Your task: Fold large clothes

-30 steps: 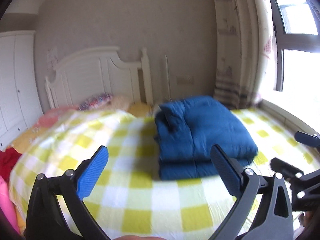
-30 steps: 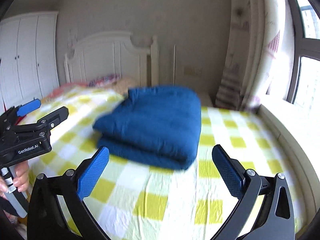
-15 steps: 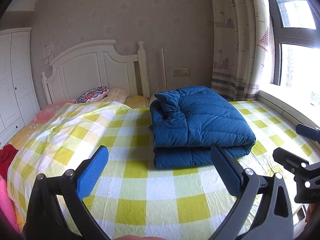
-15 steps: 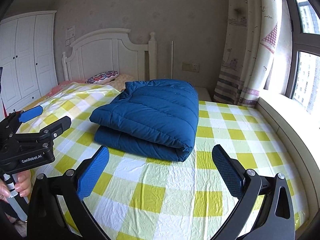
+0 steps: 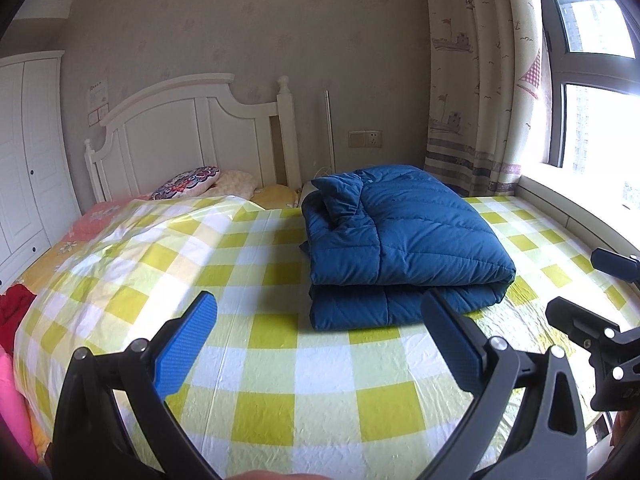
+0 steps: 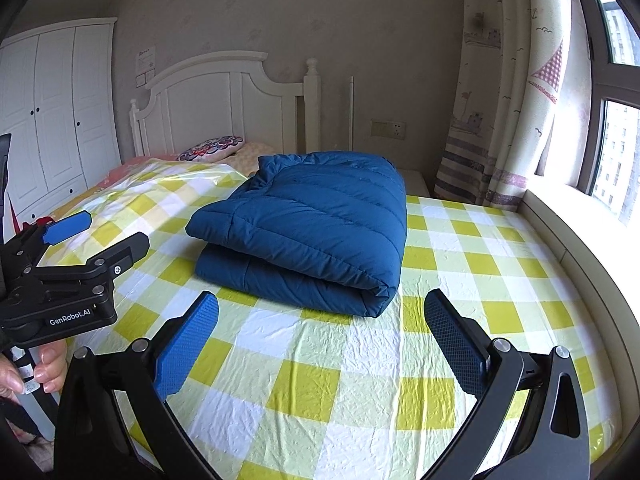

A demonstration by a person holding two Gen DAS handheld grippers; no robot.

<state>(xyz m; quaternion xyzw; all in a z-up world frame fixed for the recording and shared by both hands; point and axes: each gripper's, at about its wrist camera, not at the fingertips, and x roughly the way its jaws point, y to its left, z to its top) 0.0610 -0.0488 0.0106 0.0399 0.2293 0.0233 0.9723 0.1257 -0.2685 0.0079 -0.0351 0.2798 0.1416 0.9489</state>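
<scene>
**Folded Blue Jacket on Checked Bed, Both Grippers Standing Off**

Fingers of the left gripper (image 5: 318,336) are spreading wide apart and gripping nothing; the blue pad (image 5: 185,345) of one finger is showing on its left, the dark pad (image 5: 450,340) of the other on its right. Fingers of the right gripper (image 6: 320,336) are likewise standing wide open with nothing between them.

Item 1: blue padded jacket (image 5: 400,248), folded into a thick two-layer bundle. It is lying ahead of the left gripper's fingertips and slightly toward the right-hand finger, whose tip is overlapping the bundle's near edge in the left wrist view; whether they are touching cannot be told. In the right wrist view the bundle (image 6: 308,228) is lying ahead of the fingertips, clear of both, with its rounded fold facing the right-hand finger.

Item 2: yellow-and-white checked bed sheet (image 5: 304,396), rumpled, is running beneath both pairs of fingers and under the jacket.

Item 3: white headboard (image 5: 188,140) is standing beyond the jacket, with a patterned pillow (image 5: 188,182) lying at its foot, ahead and left of the fingers.

Item 4: a hand (image 6: 36,372) is gripping the left gripper's handle, left of the right gripper's fingers.

Item 5: curtain (image 6: 504,120) is hanging ahead and right of the fingers.
</scene>
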